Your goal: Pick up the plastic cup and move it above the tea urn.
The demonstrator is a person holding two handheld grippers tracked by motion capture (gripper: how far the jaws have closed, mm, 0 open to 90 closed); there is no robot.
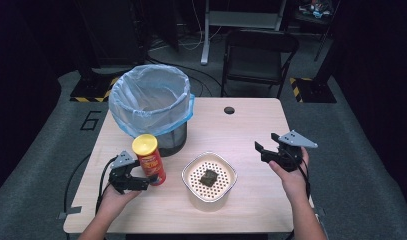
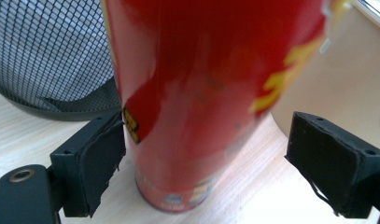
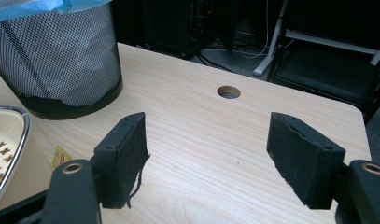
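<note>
- We had the left tongs (image 1: 141, 181) set around the red chip can (image 1: 150, 159), which stood upright on the tabletop (image 1: 241, 130) at lower left of the high view, just in front of the mesh waste bin (image 1: 151, 105).
- In the left gripper view the jaws straddled the can: one pad (image 2: 101, 156) touched its side, the other stood clear of it, so the tongs were open and the grip not yet closed.
- The can's base rested on the wood, so by our reckoning lifting and whatever followed, perhaps dropping it into the lined bin, was left to do.
- The right tongs (image 1: 271, 146) hovered at right, jaws wide apart and holding nothing.
- The white strainer bowl (image 1: 209, 181) with a dark lump inside sat untouched at lower centre.
</note>
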